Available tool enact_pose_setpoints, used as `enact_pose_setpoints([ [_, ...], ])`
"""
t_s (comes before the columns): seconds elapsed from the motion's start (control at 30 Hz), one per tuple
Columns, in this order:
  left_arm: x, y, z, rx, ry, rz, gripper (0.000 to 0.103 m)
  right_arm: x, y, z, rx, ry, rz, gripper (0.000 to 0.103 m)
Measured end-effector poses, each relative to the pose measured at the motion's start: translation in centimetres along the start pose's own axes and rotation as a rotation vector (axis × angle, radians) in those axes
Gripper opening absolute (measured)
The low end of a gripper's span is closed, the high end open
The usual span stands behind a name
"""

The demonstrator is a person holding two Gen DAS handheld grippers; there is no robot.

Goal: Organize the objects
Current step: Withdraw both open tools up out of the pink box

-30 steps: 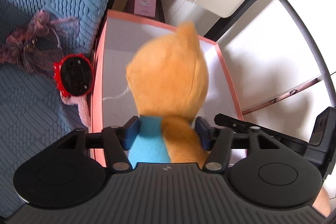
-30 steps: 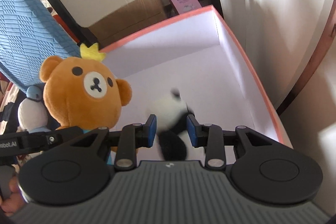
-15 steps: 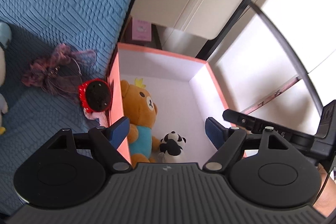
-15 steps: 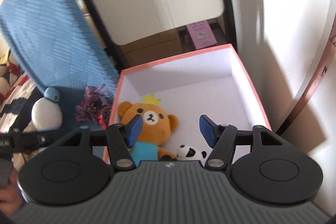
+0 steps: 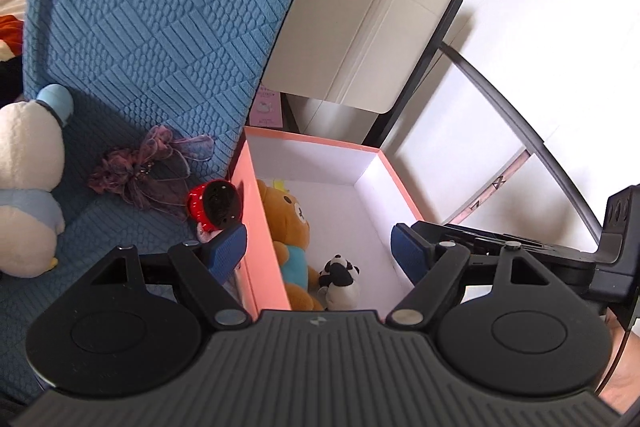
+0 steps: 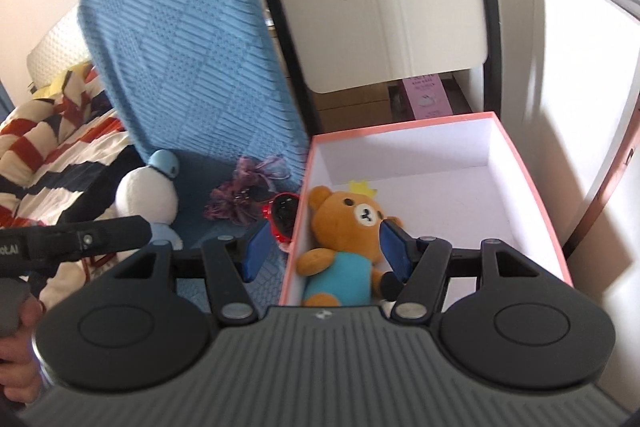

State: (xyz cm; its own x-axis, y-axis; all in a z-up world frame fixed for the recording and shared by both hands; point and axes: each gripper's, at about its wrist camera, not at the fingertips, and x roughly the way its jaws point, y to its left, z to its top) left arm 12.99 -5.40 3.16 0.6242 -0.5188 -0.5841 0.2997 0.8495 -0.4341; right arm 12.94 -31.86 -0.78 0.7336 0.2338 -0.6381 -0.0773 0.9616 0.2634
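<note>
Pink-walled and white inside, the box (image 5: 264, 227) stood against a blue quilted seat (image 5: 160, 27), already holding the brown bear (image 6: 348, 227) and, just beside it, the small panda (image 5: 340, 273). Both the left claw (image 5: 319, 247) and the right claw (image 6: 324, 251) hovered above the box with jaws spread wide and nothing between them. Waiting outside on the seat were the white penguin plush (image 5: 28, 187), the purple ribbon bundle (image 5: 144, 163) and the red round toy (image 5: 214, 205), which touched the box wall. Reaching for that red toy risked catching a finger on the wall and shoving the box; the flimsy ribbon could snag or slip free.
</note>
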Motion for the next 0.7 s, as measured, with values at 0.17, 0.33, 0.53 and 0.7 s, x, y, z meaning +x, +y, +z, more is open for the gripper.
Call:
enact_pose_setpoints([
  [0.17, -2.9, 1.3, -1.4, 0.009, -0.039, 0.017, 0.083, -0.6, 2.6, -1.7, -0.017, -0.004, 0.005, 0.063],
  [0.33, -5.4, 3.1, -2.5, -0.001, -0.074, 0.033, 0.083, -1.2, 4.6, -3.5, -0.024, 0.002, 0.003, 0.063],
  [0.53, -7.5, 5.3, -4.0, -0.027, -0.089, 0.034, 0.083, -1.5, 7.1, -5.6, -0.039, 0.024, -0.003, 0.063],
  [0.7, -8.9, 6.8, -5.4, -0.038, -0.096, 0.057, 0.083, -1.6, 8.9, -6.9, -0.052, 0.030, -0.002, 0.063],
])
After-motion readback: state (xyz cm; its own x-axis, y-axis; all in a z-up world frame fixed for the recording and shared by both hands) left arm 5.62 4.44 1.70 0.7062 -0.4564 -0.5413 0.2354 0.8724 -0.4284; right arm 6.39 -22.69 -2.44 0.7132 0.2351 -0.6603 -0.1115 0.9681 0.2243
